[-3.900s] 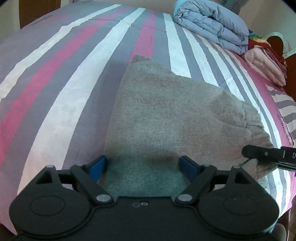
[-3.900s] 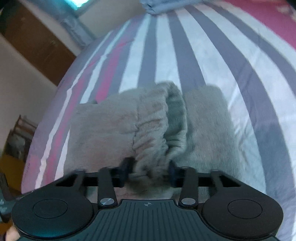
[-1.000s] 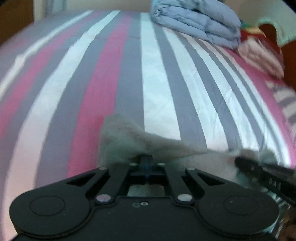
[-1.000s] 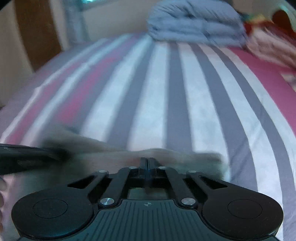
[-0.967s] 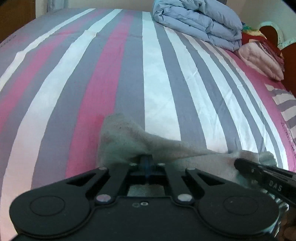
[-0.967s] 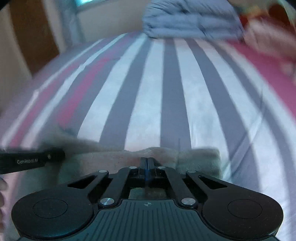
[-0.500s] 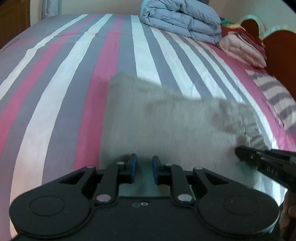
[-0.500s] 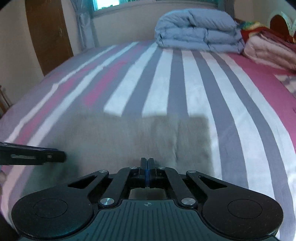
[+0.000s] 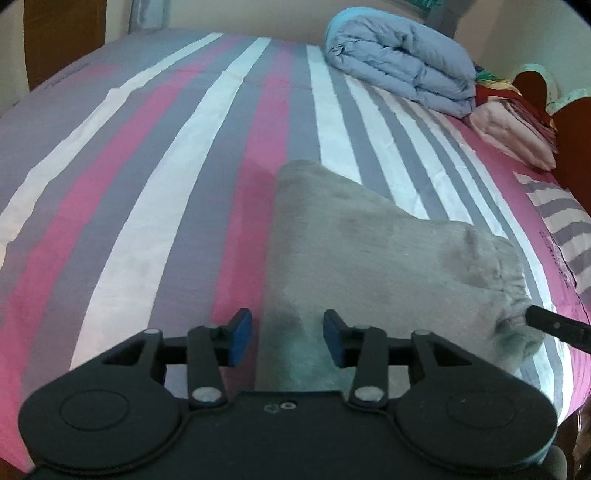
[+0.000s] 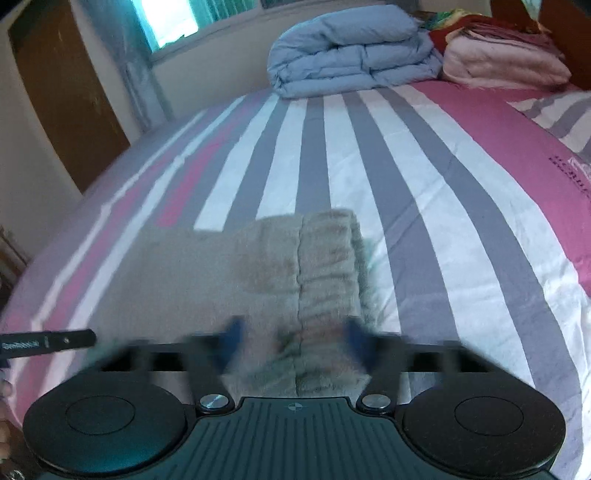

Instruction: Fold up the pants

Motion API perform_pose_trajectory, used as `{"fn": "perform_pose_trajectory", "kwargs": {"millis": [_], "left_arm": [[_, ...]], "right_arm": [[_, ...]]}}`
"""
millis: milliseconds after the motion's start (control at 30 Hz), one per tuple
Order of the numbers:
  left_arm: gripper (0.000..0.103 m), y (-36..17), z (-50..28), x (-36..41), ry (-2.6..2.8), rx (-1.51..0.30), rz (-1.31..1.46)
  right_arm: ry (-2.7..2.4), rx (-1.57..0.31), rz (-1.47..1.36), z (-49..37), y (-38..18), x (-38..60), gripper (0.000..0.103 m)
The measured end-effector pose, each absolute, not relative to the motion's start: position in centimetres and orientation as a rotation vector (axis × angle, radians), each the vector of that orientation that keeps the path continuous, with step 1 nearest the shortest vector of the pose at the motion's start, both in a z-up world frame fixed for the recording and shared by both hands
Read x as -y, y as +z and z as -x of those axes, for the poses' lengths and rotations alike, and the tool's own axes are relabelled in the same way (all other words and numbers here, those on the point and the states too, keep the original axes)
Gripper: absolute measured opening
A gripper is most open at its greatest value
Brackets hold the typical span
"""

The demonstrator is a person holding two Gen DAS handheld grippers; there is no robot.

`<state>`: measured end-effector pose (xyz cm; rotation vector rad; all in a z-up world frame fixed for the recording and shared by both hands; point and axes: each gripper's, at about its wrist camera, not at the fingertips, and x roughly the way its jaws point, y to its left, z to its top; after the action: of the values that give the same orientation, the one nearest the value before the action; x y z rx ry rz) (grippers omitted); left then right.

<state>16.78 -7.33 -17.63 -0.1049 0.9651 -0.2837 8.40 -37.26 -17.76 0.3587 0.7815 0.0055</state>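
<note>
Opening jaws over plush grey pants (image 9: 388, 258)

Dim soft daylight, window (image 10: 168, 22) glare, fisheye-bent edges, right view motion-blurred

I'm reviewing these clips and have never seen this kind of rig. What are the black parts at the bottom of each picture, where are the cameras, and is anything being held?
Each picture comes from a camera on a hand-held gripper, looking along its two fingers. The black parts are the left gripper and right gripper, carried by a person. On the striped bed lie folded grey pants; a blue duvet and pink bedding sit at the far end. Both grippers' jaws are opening, with the pants' near edge between them but not pinched. Nothing is held.
</note>
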Motion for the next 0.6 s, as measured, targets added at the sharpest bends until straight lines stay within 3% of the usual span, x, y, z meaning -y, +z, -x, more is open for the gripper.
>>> {"fn": "perform_pose_trajectory", "kwargs": {"millis": [233, 533, 567, 600], "left_arm": [[0.034, -20.0, -18.8, 8.5, -0.334, -1.026, 0.111], [0.051, -22.6, -21.0, 7.9, -0.339, -1.058, 0.251], [0.053, -22.8, -21.0, 8.0, -0.337, -1.055, 0.248], [0.052, -22.9, -21.1, 8.3, -0.337, -1.051, 0.241]], "right_arm": [[-0.037, -0.847, -0.349, -10.4, -19.0, 39.1, 0.087], [0.045, -0.946, -0.720, -12.9, -24.7, 42.9, 0.086], [0.068, -0.946, -0.729, -13.1, -24.8, 42.8, 0.086], [0.101, -0.956, -0.736, -13.5, -24.9, 42.5, 0.075]]}}
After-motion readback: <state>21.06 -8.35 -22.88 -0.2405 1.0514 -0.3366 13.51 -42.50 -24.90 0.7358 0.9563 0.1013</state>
